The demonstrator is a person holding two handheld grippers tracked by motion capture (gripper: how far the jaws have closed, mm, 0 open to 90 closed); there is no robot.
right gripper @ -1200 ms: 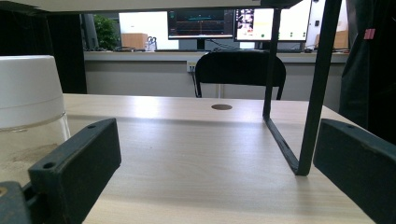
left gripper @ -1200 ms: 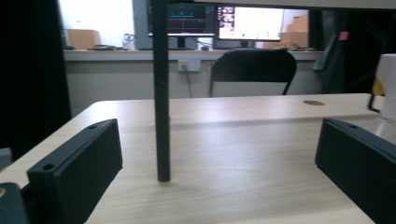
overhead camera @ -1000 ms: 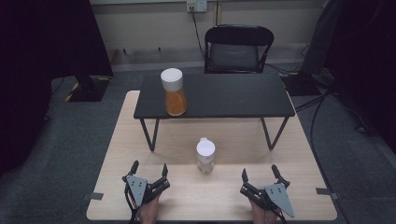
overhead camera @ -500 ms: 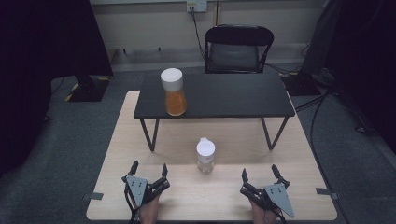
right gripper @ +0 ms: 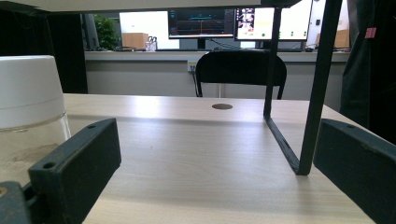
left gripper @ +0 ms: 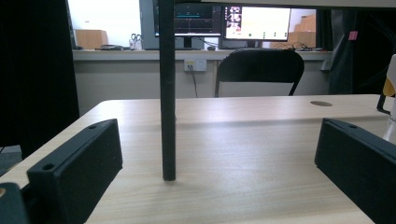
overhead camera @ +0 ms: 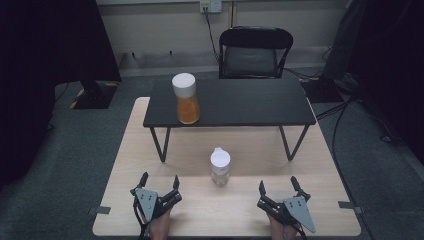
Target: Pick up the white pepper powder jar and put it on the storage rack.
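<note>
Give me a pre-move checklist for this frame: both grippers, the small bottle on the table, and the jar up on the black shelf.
1. Left gripper open, nothing between its fingers: ok.
2. Right gripper open, nothing between its fingers: ok.
3. Small white-capped bottle upright on the wooden table, between the two grippers and apart from both: ok.
4. Jar with orange contents upright near the left end of the black shelf, white lid on: ok.
5. Shelf leg stands straight ahead of the left gripper, so a forward move could hit it: not ok.
6. Whether the bottle's cap is screwed tight: cannot tell.
</note>
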